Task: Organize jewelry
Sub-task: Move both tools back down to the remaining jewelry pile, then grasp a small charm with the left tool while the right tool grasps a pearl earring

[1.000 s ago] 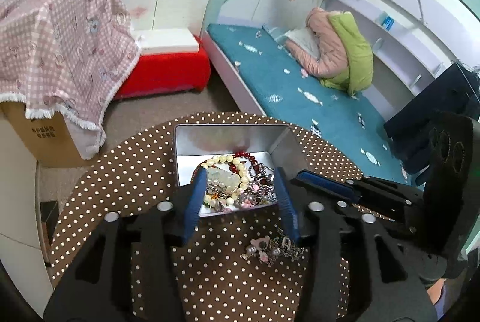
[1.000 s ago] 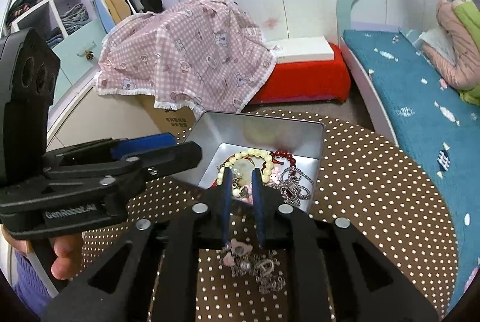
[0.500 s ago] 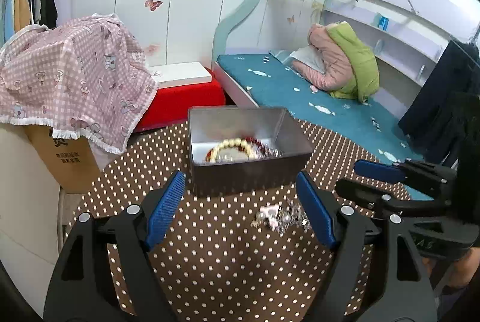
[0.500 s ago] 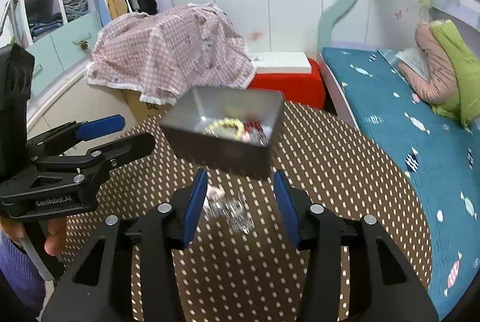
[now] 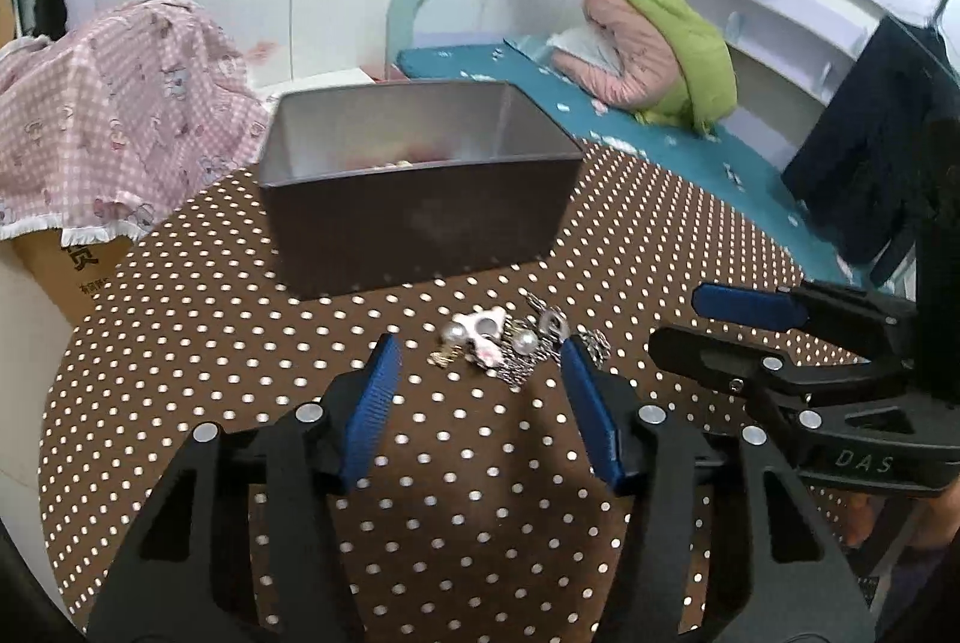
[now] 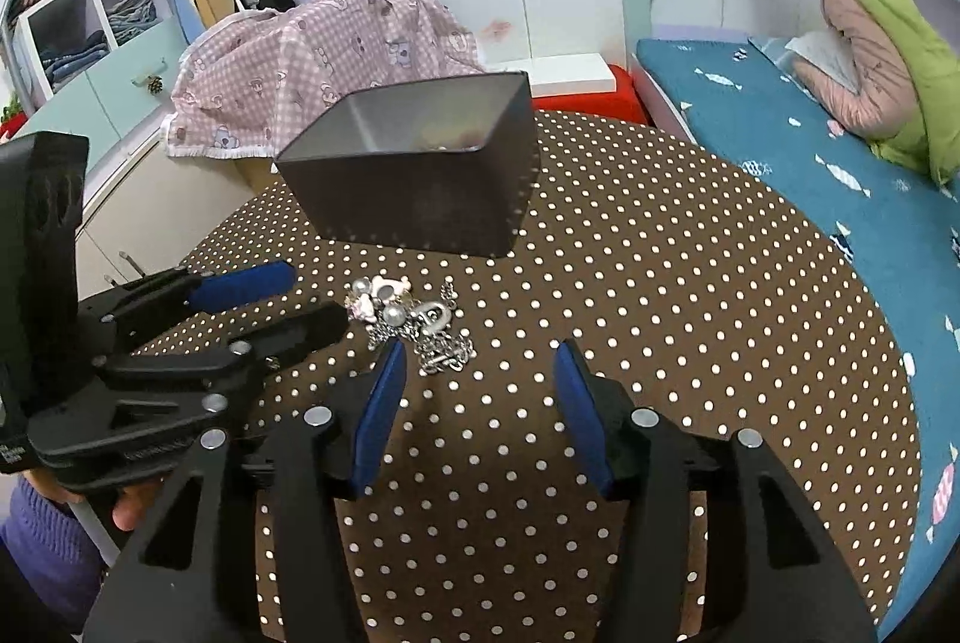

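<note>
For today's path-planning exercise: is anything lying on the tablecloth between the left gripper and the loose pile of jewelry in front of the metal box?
Nothing visible. The left gripper, its jaws closing, has only bare dotted tablecloth before the jewelry pile, which lies just beyond its fingertips. The metal box stands behind the pile; the right gripper sits off to the side.

A pink checked cloth is draped over what appears to be a cardboard box. Pink and green jackets are piled on a teal mattress.
</note>
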`<state>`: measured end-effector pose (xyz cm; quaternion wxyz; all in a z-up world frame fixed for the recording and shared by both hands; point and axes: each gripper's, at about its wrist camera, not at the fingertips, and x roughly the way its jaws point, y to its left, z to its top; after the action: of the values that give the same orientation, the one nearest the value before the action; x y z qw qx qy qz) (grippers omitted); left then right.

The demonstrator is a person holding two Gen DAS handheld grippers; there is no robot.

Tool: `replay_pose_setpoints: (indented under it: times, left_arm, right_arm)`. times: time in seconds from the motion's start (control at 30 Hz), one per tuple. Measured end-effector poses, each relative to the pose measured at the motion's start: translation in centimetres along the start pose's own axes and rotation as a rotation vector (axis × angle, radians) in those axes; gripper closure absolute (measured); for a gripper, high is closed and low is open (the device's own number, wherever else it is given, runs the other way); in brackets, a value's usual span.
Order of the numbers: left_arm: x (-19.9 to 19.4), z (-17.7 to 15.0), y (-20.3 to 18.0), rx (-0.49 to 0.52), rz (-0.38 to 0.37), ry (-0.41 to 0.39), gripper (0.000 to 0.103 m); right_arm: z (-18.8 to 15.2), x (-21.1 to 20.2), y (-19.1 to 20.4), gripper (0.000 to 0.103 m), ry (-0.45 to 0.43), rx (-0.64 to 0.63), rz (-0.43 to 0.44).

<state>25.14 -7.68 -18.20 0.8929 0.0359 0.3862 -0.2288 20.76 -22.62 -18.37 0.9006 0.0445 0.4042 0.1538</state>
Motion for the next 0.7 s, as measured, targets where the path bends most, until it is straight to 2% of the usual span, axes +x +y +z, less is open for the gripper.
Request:
replay_pose_setpoints:
  times: [0.1, 0.43, 0.6, 0.7]
  left_arm:
    - [0.9, 0.0, -0.4, 0.009, -0.004, 0.021, 0.061]
    - [2.5, 0.6, -0.6, 0.003, -0.009, 0.06, 0.07]
    - [3.0, 1.0, -0.7, 0.004, -0.013, 0.078, 0.081]
    - [3.4, 1.1, -0.5, 0.003, -0.014, 0.089, 0.084]
  right_arm:
    - [-0.3, 0.0, -0.4, 0.053, 0.004, 0.011, 0.006]
    - [-0.7, -0.2, -1.1, 0.049, 0.001, 0.023, 0.021]
    - [-0.6, -0.3, -1.1, 0.048, 0.0, 0.025, 0.025]
    - [-0.6, -0.2, -1.2, 0.048, 0.004, 0.026, 0.022]
